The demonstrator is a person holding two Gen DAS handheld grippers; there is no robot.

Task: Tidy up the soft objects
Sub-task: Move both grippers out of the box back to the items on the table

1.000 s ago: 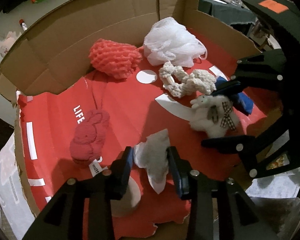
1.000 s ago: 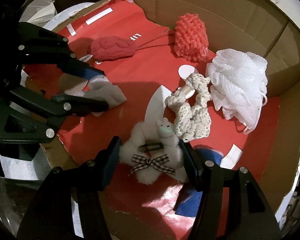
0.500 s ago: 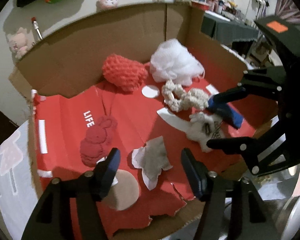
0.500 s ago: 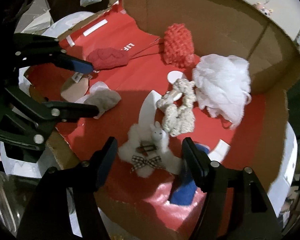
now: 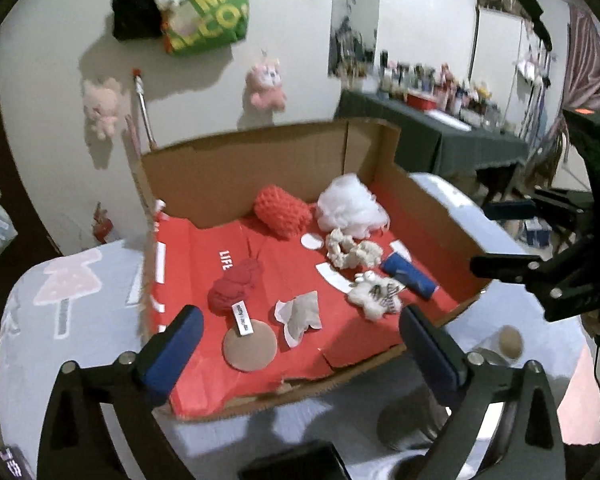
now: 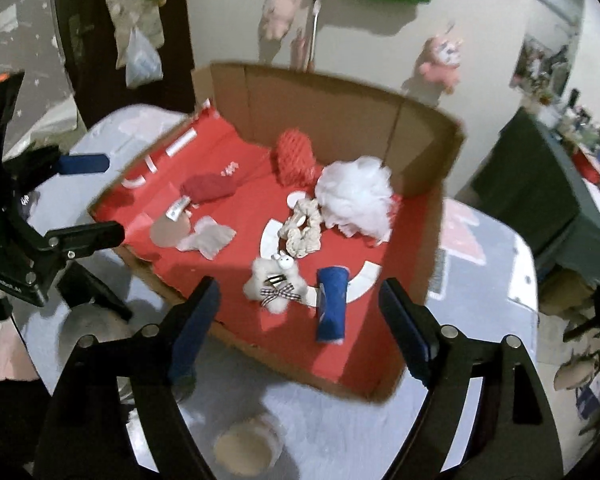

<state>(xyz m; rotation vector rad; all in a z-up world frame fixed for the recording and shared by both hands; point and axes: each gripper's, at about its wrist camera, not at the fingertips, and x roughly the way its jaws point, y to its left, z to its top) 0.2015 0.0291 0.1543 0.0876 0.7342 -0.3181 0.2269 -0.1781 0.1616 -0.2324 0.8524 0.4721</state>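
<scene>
An open cardboard box (image 5: 236,172) (image 6: 340,104) with a red floor holds the soft things. A grey cloth (image 5: 300,314) (image 6: 208,236), a dark red plush (image 5: 236,284) (image 6: 208,188), a white fluffy toy with a checked bow (image 5: 374,292) (image 6: 276,280), a blue roll (image 5: 408,276) (image 6: 332,304), a cream knitted piece (image 5: 352,252) (image 6: 304,228), a coral mesh ball (image 5: 282,210) (image 6: 296,156) and a white mesh pouf (image 5: 350,206) (image 6: 356,196) lie in it. My left gripper (image 5: 300,344) and right gripper (image 6: 296,328) hang above the box's near edge, jaws opening, nothing between them.
The box sits on a pale printed cloth (image 5: 68,280) (image 6: 484,264). A round tan lid (image 6: 240,448) (image 5: 510,340) lies near the front. Plush toys (image 5: 266,84) and a green bag (image 5: 204,4) hang on the wall. A cluttered dark table (image 5: 440,132) stands behind.
Both grippers let go, the left of the grey cloth and the right of the white fluffy toy, opened wide, and rose back out of the box. Both things lie on the red floor.
</scene>
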